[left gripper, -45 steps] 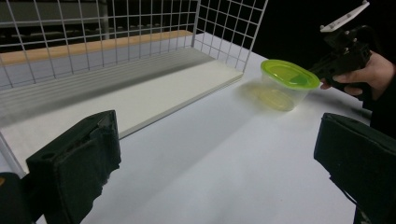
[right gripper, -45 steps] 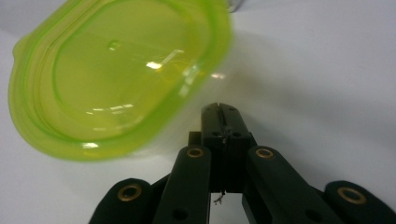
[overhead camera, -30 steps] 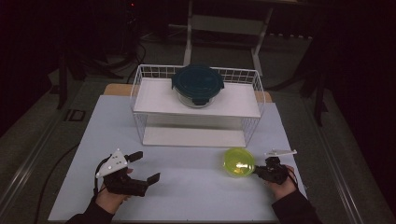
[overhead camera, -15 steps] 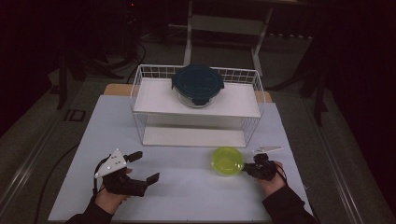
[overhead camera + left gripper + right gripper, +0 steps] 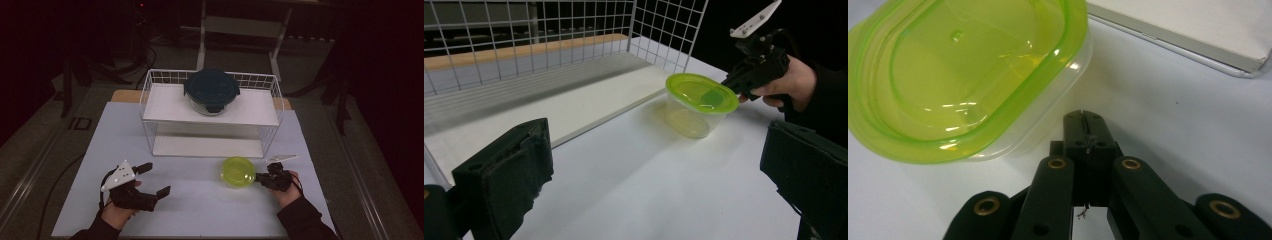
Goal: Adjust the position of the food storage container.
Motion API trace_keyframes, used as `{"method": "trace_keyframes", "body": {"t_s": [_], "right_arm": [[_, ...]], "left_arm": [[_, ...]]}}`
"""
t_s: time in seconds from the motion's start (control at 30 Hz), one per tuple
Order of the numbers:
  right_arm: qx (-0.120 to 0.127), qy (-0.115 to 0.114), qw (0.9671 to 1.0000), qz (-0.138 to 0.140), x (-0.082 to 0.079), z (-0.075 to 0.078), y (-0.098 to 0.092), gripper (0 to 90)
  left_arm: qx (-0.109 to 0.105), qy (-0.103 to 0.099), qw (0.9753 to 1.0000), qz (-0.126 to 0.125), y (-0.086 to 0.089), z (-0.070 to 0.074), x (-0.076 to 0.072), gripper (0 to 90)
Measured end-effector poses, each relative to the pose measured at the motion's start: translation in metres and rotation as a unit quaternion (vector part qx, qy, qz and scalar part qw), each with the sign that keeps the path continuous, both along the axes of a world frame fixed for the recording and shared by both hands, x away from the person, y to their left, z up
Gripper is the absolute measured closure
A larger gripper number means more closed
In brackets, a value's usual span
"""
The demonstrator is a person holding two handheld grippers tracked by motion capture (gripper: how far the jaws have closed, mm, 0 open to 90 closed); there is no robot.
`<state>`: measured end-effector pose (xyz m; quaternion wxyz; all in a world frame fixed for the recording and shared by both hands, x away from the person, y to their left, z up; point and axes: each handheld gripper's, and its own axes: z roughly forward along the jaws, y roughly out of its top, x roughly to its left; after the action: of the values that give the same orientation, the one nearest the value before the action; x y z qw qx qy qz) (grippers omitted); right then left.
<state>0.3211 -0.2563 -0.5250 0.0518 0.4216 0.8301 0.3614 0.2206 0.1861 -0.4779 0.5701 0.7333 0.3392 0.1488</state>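
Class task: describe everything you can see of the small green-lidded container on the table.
The green-lidded container is a small round tub of clear plastic with a translucent lime-green lid pressed on. It looks empty. It stands upright on the white table, just in front of the wire rack. The right gripper, jaws closed, is at its rim; whether they touch is unclear.

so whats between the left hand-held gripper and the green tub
Nothing: in the high view, bare white table runs from the left hand-held gripper to the green tub. The left gripper view shows the same.
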Motion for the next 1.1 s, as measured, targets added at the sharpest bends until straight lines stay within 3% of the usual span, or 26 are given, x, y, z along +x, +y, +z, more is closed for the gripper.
{"method": "trace_keyframes", "body": {"t_s": [1.1], "right_arm": [[0.006,0.005,0.9977,0.068,0.013,-0.002,0.076,90.0]], "left_arm": [[-0.001,-0.007,1.0,-0.002,0.0,0.002,-0.002,0.3]]}}
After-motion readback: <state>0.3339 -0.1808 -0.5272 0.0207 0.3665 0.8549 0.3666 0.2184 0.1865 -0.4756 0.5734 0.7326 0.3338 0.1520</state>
